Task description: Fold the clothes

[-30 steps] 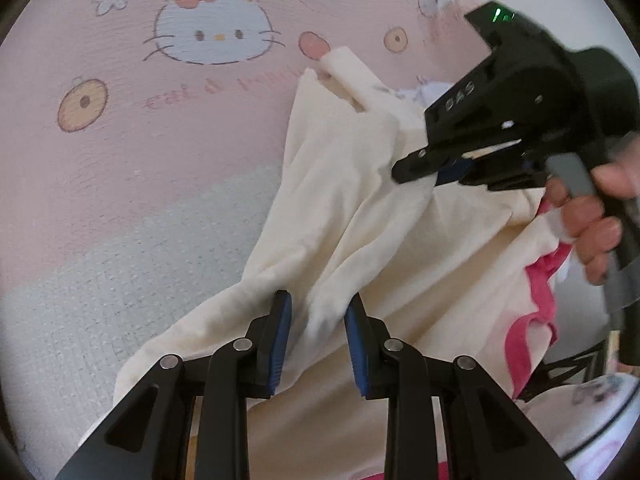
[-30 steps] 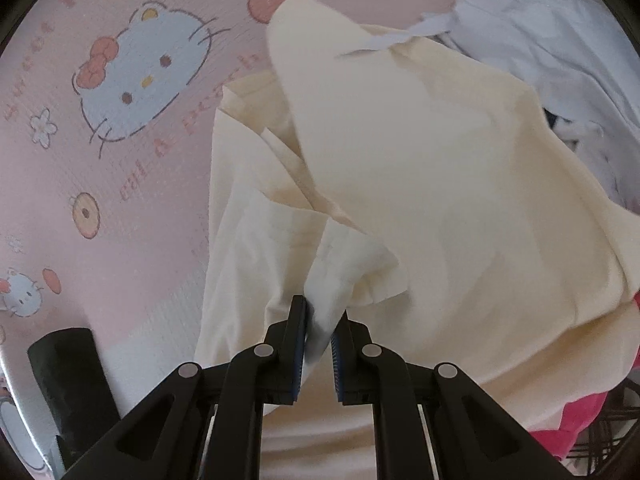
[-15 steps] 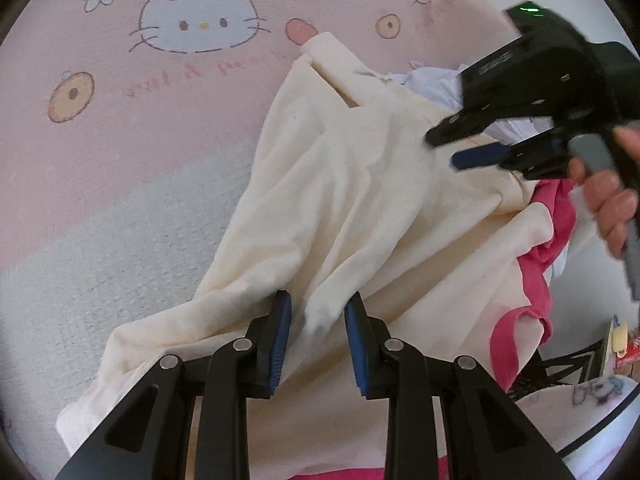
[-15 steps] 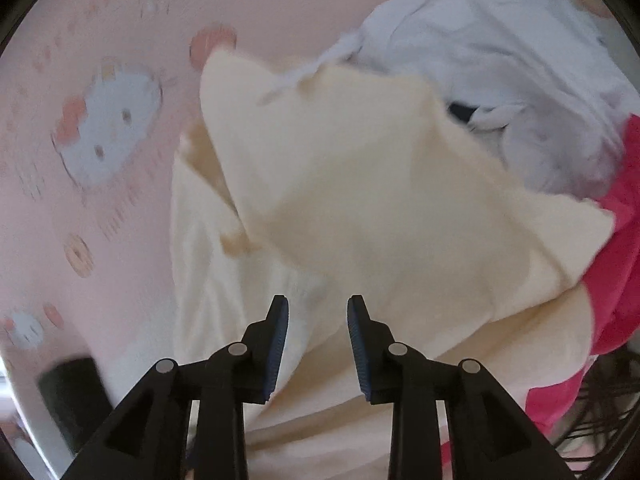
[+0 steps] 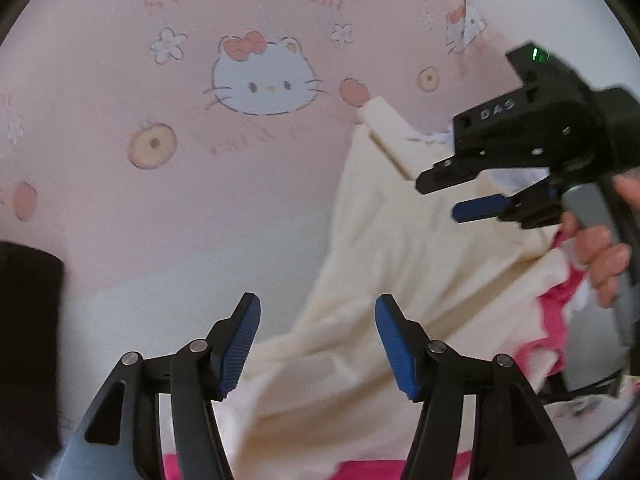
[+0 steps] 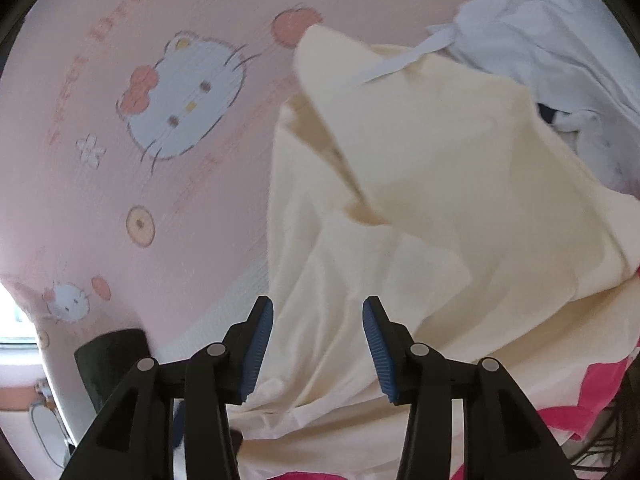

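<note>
Both of your claws are off the cloth right now. Your left claw (image 5: 318, 344) has its jaws opening, blue pads (image 5: 240, 346) standing well apart; the cream garment (image 5: 420, 280) lies under and beyond the gap, but neither pad presses on it. From this claw's camera the garment fills the 3 to 6 o'clock part of the view, one narrow end reaching up to about 1 o'clock beside a printed peach. Your right claw (image 5: 452, 196) shows there at 2 o'clock, above the garment, a hand (image 5: 600, 256) wrapped on its grey grip, and nothing sits between its two fingers.

Over on the right wrist view, your right claw (image 6: 318, 346) is opening too, pads parted at 6 o'clock with the cream garment (image 6: 460, 208) spread below and ahead of them, loose and not pinched. The garment is rumpled, with a folded flap pointing to 12 o'clock. A white garment (image 6: 560, 40) is heaped at 1 to 2 o'clock, its edge lying over the cream one, and a pink garment (image 6: 580, 400) pokes out from under the cream at 4 to 5 o'clock. Everything rests on the pink cartoon-cat bed sheet (image 6: 120, 200), which takes the whole left half. A dark object (image 6: 108, 360) sits at 8 o'clock; you can't tell what it is.
</note>
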A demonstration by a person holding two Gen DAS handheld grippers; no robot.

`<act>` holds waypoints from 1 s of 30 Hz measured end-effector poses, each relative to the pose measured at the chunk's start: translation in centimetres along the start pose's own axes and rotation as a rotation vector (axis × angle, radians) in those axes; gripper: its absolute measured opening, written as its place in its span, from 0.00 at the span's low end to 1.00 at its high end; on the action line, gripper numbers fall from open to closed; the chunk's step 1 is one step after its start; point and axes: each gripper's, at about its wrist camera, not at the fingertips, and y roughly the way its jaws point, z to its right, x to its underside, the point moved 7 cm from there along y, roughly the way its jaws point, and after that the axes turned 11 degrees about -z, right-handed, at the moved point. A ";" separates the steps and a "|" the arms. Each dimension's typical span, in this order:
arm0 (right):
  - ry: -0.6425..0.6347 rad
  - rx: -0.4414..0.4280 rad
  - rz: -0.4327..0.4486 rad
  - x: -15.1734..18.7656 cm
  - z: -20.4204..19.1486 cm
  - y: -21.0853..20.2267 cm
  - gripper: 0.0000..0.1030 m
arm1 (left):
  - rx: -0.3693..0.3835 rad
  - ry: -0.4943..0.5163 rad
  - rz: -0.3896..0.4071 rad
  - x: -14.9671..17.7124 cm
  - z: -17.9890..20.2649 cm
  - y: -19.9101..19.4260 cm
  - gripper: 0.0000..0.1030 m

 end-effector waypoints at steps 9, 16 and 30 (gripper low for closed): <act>-0.050 0.018 -0.082 -0.2 -2.7 3.3 0.48 | 0.100 -0.042 -0.128 -1.6 -0.4 7.1 0.55; 0.074 -0.047 -0.145 -1.3 -2.0 5.4 0.56 | 0.224 -0.004 -0.147 0.2 1.3 7.8 0.19; 0.056 0.020 -0.191 -0.9 -2.2 8.5 0.56 | 0.327 -0.024 -0.149 2.0 3.8 5.8 0.16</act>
